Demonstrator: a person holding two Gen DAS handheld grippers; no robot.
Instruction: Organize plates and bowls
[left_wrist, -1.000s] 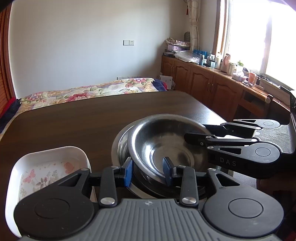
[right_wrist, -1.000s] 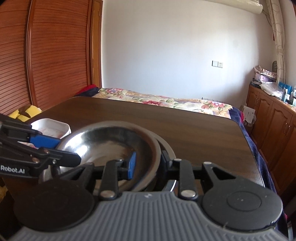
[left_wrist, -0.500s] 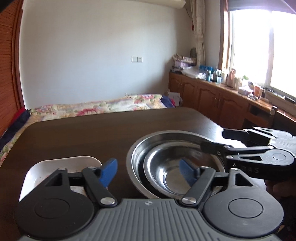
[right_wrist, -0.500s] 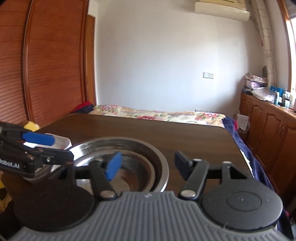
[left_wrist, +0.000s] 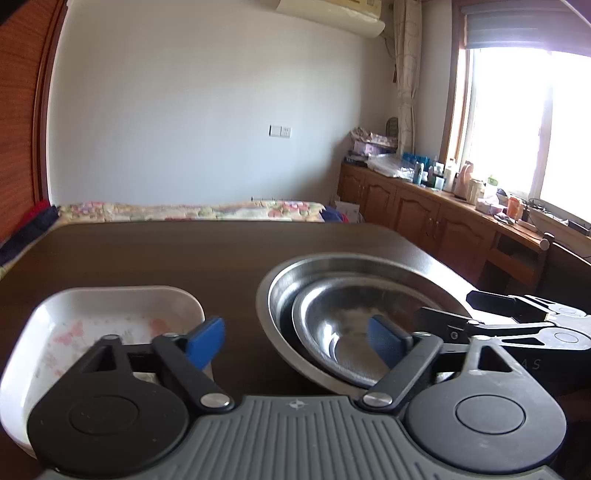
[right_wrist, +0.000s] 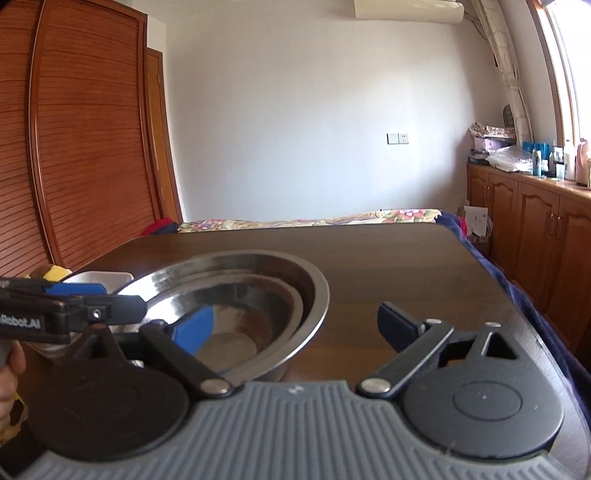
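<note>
Small steel bowl nested inside large steel bowl, both resting on the dark wooden table. White rectangular dish with butterfly print beside the stack, to its left in the left wrist view, apart from it.

Left gripper: jaws spread wide, gripping nothing; one blue pad over the white dish's near corner, the other over the small bowl's interior. Right gripper: jaws spread wide, empty; left pad over the bowls, right pad over bare table.

Judged step: clearing away from the nested stack before the next item, probably the white dish.

Procedure for a clean step:
- Keep both sets of jaws spread until clear of the steel rims; a pad catching the rim may tip or drag the stack.
- Lift up and back, not sideways across the bowls.
- Keep the two grippers apart; both crowd the same stack.
- For the dish, approach a straight side wall, one pad inside, one outside, then close firmly; glazed surface likely slippery.
</note>
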